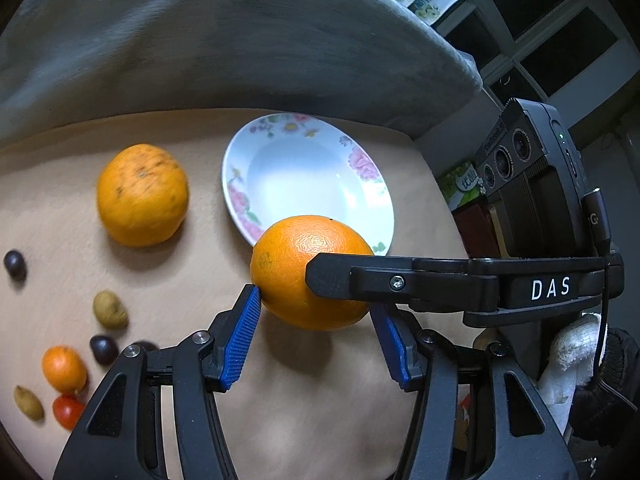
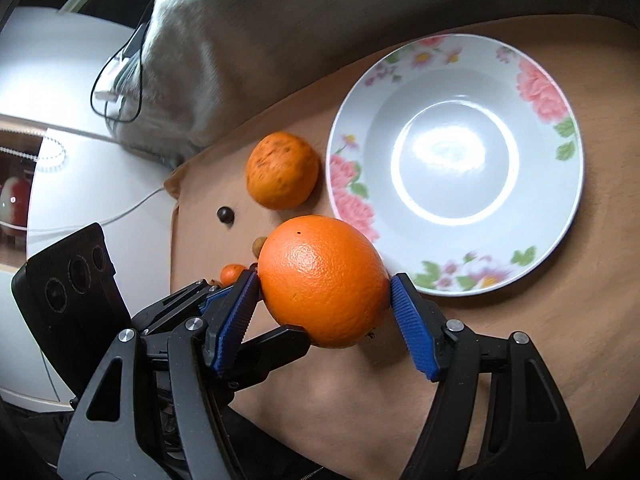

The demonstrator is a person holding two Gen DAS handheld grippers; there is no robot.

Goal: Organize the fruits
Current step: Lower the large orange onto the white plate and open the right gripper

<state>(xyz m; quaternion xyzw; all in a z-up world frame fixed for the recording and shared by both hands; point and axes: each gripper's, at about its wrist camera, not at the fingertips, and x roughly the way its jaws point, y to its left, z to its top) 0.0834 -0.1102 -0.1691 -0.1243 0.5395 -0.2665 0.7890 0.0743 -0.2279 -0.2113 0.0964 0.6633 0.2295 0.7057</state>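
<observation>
A smooth orange (image 1: 296, 252) (image 2: 320, 272) hangs above the tan table, close to the near rim of a white plate with a flower pattern (image 1: 360, 160) (image 2: 556, 92). My left gripper (image 1: 315, 302) has its blue pads pressed on the orange's two sides. My right gripper (image 2: 323, 278) clamps the same orange from another angle. One black right finger (image 1: 360, 280) crosses the orange in the left wrist view. A left finger (image 2: 272, 344) shows under the fruit in the right wrist view. A rough-skinned orange (image 1: 142, 194) (image 2: 282, 170) lies left of the plate, which holds nothing.
Small fruits lie at the table's left: a dark grape (image 1: 15, 264) (image 2: 225, 215), a brown one (image 1: 110, 309), a kumquat (image 1: 64, 369) (image 2: 232, 274), a cherry tomato (image 1: 66, 411). A grey cushion (image 1: 240, 40) bounds the far side. A gloved hand (image 1: 576, 352) is at the right.
</observation>
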